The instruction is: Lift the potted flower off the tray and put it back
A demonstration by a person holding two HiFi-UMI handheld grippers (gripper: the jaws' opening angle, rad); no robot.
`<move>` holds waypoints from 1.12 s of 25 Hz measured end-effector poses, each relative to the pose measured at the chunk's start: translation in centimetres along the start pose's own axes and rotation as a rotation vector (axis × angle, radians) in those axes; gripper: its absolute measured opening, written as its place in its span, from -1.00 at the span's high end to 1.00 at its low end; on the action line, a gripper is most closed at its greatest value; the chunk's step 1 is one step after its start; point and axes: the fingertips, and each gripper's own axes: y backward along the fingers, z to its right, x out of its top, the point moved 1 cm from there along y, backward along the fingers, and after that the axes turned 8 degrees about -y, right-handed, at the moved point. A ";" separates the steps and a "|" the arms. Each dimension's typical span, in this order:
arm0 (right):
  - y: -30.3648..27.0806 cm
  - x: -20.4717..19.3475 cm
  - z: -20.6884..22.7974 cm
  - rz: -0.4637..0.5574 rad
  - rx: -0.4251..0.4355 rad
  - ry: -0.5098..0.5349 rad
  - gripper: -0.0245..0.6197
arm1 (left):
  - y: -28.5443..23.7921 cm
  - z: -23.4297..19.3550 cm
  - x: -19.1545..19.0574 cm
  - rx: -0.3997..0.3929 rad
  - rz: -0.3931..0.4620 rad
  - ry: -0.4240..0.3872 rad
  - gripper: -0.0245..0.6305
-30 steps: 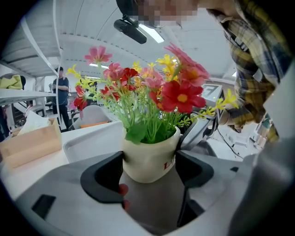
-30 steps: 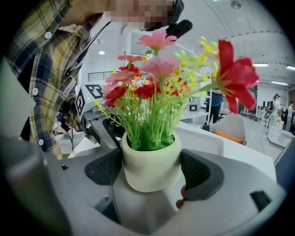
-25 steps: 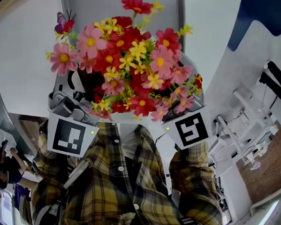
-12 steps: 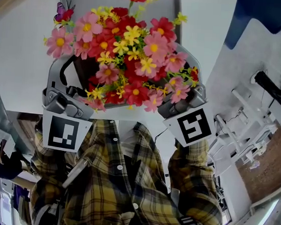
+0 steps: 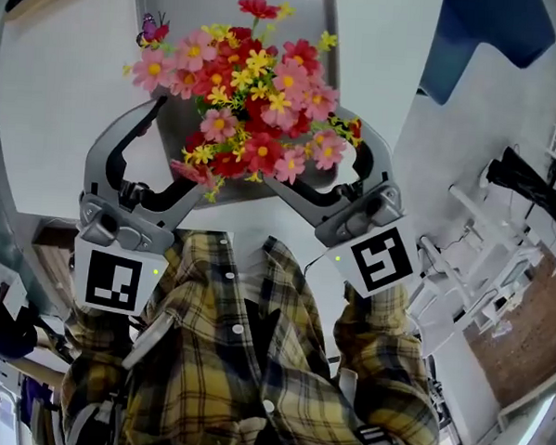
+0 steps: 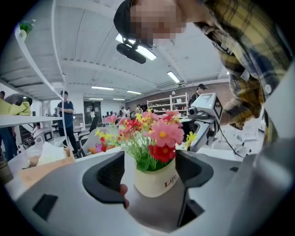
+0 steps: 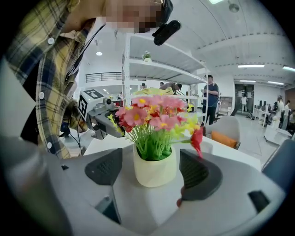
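The potted flower [image 5: 251, 109], a bunch of pink, red and yellow blooms in a cream pot [image 6: 154, 177], stands upright on the grey tray [image 5: 182, 17]. The head view hides the pot under the blooms. My left gripper [image 5: 175, 151] is open at the pot's left, and my right gripper [image 5: 323, 168] is open at its right. In the left gripper view the pot stands between the dark pads [image 6: 108, 177] of the left gripper [image 6: 150, 177]. From the right gripper [image 7: 152, 173] the pot [image 7: 154, 170] also shows between the spread pads [image 7: 198, 173], with a gap on the left side.
The tray lies on a white table [image 5: 61, 112]. A blue object [image 5: 492, 37] is at the far right, and a white frame [image 5: 482, 237] stands beside the table. My plaid shirt [image 5: 252, 355] fills the lower head view. People and shelving show far behind in both gripper views.
The potted flower has gone down and away from the head camera onto the tray. Both grippers, which were tucked under the blooms, now show spread wide on either side.
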 end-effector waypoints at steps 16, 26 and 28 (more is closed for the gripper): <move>6.3 7.9 -2.7 0.109 -0.058 0.023 -0.24 | 2.7 1.1 10.9 -0.008 0.167 -0.032 -0.15; 10.2 16.6 -5.5 0.310 -0.126 0.162 0.00 | 5.6 0.2 18.8 0.088 0.335 -0.060 0.22; 11.0 18.0 -5.7 0.356 -0.149 0.181 0.19 | 6.1 0.0 20.1 0.112 0.363 -0.059 0.33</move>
